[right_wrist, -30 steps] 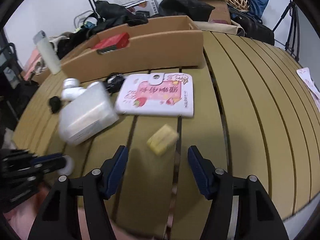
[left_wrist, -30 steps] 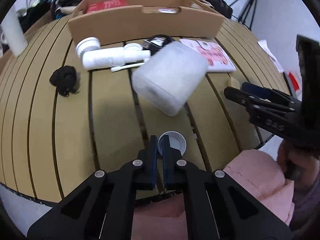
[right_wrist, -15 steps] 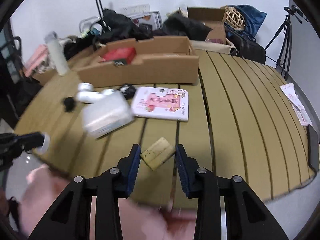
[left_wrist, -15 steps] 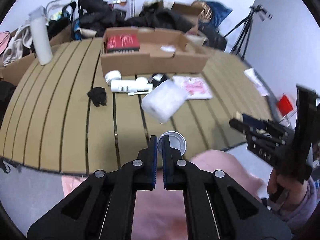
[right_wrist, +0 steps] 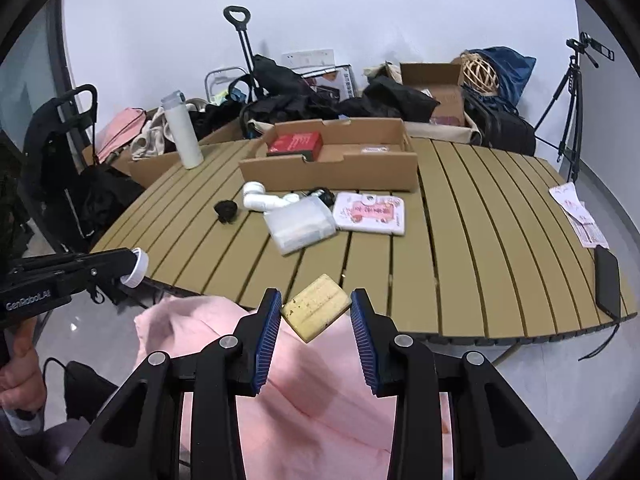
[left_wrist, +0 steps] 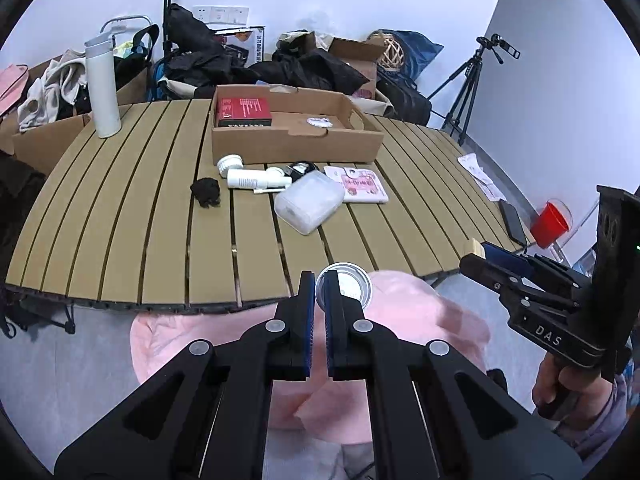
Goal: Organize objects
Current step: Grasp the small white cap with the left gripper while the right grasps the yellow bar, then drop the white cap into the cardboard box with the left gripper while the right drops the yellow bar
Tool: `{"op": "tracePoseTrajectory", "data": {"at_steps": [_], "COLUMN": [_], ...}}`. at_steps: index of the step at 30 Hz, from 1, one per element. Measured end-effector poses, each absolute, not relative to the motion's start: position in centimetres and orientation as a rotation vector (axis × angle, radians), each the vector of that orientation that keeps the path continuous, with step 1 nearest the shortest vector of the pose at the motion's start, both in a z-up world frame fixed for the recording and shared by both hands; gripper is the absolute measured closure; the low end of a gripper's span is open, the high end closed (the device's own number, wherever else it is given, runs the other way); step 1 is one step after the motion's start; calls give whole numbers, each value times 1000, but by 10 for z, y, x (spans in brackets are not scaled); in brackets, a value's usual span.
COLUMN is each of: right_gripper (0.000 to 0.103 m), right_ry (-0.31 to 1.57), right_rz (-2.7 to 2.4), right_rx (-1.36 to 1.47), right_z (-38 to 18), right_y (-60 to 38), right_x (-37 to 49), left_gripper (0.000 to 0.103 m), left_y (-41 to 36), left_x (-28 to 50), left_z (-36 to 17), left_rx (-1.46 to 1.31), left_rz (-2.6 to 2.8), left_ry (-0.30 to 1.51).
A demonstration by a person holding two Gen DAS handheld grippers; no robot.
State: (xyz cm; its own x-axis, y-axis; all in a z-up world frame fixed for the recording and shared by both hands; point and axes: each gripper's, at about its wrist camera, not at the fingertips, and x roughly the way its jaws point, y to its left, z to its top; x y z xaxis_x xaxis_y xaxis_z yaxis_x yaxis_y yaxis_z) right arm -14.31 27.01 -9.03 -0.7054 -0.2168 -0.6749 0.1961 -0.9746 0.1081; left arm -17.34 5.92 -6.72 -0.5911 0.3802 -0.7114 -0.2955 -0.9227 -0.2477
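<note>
My left gripper (left_wrist: 320, 286) is shut on the rim of a small white round cap (left_wrist: 346, 285), held off the table's near edge above a pink lap; it shows in the right wrist view too (right_wrist: 136, 266). My right gripper (right_wrist: 314, 314) is shut on a yellow rectangular block (right_wrist: 316, 307), also held off the near edge; the block's end shows in the left wrist view (left_wrist: 474, 248). On the slatted wooden table (left_wrist: 140, 220) lie a clear plastic container (left_wrist: 310, 202), a pink wallet (left_wrist: 360, 185), a white tube (left_wrist: 256, 179), a white jar (left_wrist: 230, 162) and a black scrunchie (left_wrist: 206, 193).
An open cardboard box (left_wrist: 294, 136) holding a red box (left_wrist: 242, 112) stands at the table's back. A white bottle (left_wrist: 102, 88) stands back left. A phone (right_wrist: 608, 282) and papers (right_wrist: 576, 216) lie at the right edge. Bags and a tripod (left_wrist: 472, 80) are behind.
Both grippers pulled back and up from the table, each carrying its object. The right gripper closed on the yellow block and lifted it off the table.
</note>
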Motion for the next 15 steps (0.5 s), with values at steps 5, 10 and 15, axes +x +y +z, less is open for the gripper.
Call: {"op": "tracePoseTrajectory", "data": {"at_steps": [5,10,15], "right_gripper": [64,64,64], "right_ry": [-14,14,6], "right_rz": [-2661,-2607,-2498], "right_rx": [1093,1046,1133], "right_z": [-82,-58,-70], "right_y": [263,249,222], "right_x": [-185,-268,-397], "left_gripper": [102,102,102], "left_y": [49,41,51], "left_x": [-236,-342,-450], "left_z": [-56,-53,-75], "left_rx": [-1191,-1256,-1346], "left_rz": [2509,2437,2477], "left_ry": [-183,-274,-184]}}
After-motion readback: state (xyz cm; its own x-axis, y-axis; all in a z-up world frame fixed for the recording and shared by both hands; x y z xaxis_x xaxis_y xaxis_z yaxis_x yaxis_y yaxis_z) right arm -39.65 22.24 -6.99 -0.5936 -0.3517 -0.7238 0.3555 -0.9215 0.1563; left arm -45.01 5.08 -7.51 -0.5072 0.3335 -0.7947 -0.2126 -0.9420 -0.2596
